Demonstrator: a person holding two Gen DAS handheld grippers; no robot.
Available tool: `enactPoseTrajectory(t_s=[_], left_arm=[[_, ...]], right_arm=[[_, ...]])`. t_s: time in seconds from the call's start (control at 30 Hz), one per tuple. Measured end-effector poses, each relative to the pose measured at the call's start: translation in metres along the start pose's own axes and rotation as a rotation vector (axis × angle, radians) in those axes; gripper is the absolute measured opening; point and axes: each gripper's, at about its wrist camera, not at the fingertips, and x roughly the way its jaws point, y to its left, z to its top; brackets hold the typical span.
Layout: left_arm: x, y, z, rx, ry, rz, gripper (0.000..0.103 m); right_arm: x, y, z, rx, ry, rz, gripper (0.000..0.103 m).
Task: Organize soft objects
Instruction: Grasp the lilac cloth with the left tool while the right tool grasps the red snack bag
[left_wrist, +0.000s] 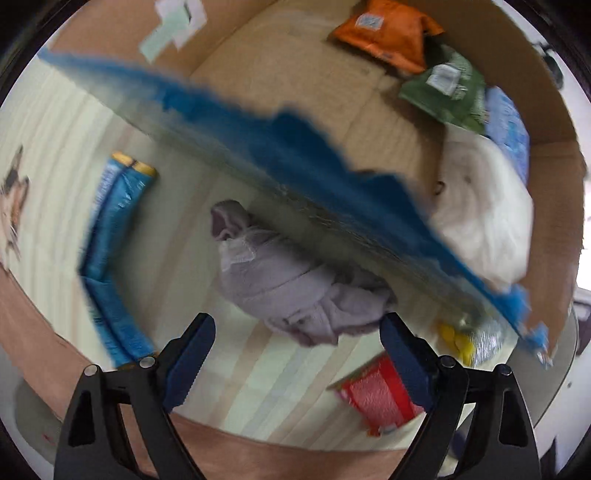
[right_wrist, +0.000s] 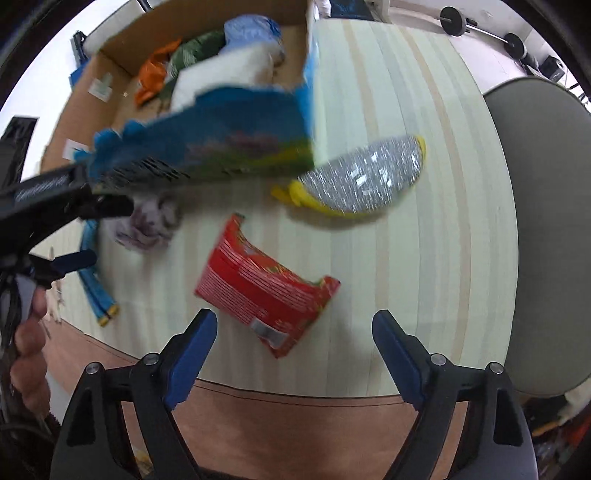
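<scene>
My left gripper (left_wrist: 297, 356) is open and empty above a crumpled lilac cloth (left_wrist: 291, 288) on the striped table. The cloth also shows in the right wrist view (right_wrist: 147, 225). My right gripper (right_wrist: 293, 350) is open and empty just in front of a red snack packet (right_wrist: 264, 288), which also shows in the left wrist view (left_wrist: 376, 391). A silver and yellow bag (right_wrist: 362, 181) lies beyond it. A cardboard box (left_wrist: 280, 66) with a torn blue front wall (left_wrist: 303, 158) holds an orange packet (left_wrist: 388, 33), a green packet (left_wrist: 447, 88), a blue packet (left_wrist: 506, 129) and a white soft item (left_wrist: 484, 218).
A long blue packet (left_wrist: 114, 236) lies left of the cloth, and a small plush toy (left_wrist: 13, 199) at the far left. The table's brown front edge (right_wrist: 295, 413) is close under both grippers. A grey chair (right_wrist: 546, 229) stands to the right. The left gripper's handle (right_wrist: 48, 206) crosses the right view.
</scene>
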Motion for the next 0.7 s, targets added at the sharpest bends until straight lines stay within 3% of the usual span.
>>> enactPoseTrajectory(t_s=[0.07, 0.13, 0.2, 0.23, 0.33, 0.47, 0.57, 0.7], left_arm=[[0.007, 0.004, 0.003, -0.032, -0.001, -0.022, 0.091], [0.009, 0.007, 0.005, -0.034, -0.011, -0.05, 0.078], [0.01, 0.008, 0.002, 0.008, -0.004, -0.056, 0.046], [0.009, 0.01, -0.001, 0.042, 0.007, -0.049, 0.045], [0.002, 0.029, -0.01, 0.113, -0.011, 0.033, 0.045], [-0.006, 0.062, -0.016, 0.124, -0.001, 0.092, 0.047], [-0.015, 0.082, -0.019, 0.121, 0.028, 0.067, 0.048], [-0.033, 0.112, -0.034, 0.079, 0.011, -0.017, 0.067]], right_arm=[[0.003, 0.004, -0.002, -0.025, -0.001, -0.019, 0.088], [0.006, 0.01, 0.001, -0.053, -0.002, -0.036, 0.088], [0.009, 0.015, 0.003, -0.078, 0.005, -0.045, 0.088], [0.011, 0.017, 0.004, -0.093, 0.01, -0.047, 0.088], [0.017, 0.026, 0.008, -0.141, 0.032, -0.038, 0.088], [0.029, 0.041, 0.012, -0.229, 0.075, -0.027, 0.088], [0.042, 0.054, 0.016, -0.298, 0.104, -0.041, 0.088], [0.061, 0.071, 0.02, -0.391, 0.128, -0.065, 0.088]])
